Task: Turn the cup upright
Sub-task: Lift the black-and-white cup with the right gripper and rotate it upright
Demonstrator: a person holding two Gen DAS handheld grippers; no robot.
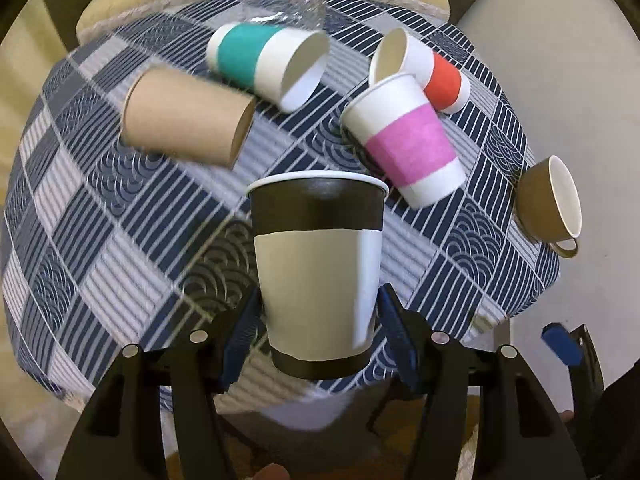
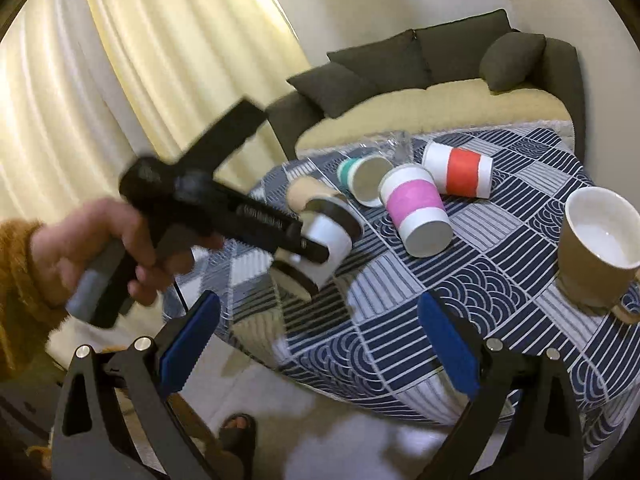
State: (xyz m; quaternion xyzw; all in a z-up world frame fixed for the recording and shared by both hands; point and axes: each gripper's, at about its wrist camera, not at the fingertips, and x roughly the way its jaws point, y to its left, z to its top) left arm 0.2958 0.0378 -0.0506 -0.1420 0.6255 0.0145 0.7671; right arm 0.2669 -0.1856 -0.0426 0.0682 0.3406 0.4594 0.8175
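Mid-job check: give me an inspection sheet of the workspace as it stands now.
Surface: round table under a navy-and-white patterned cloth.
Job's things: black-and-white paper cup, mouth up, held off the cloth. Lying down: kraft cup, teal-banded cup, pink-banded cup, red-banded cup.
Clutter: brown mug upright in the right wrist view; clear plastic item, blurred.
Grippers: left gripper shut on the black-and-white cup; right gripper open, empty.
Cables: nothing seen.
Surroundings: dark sofa, cream curtain.
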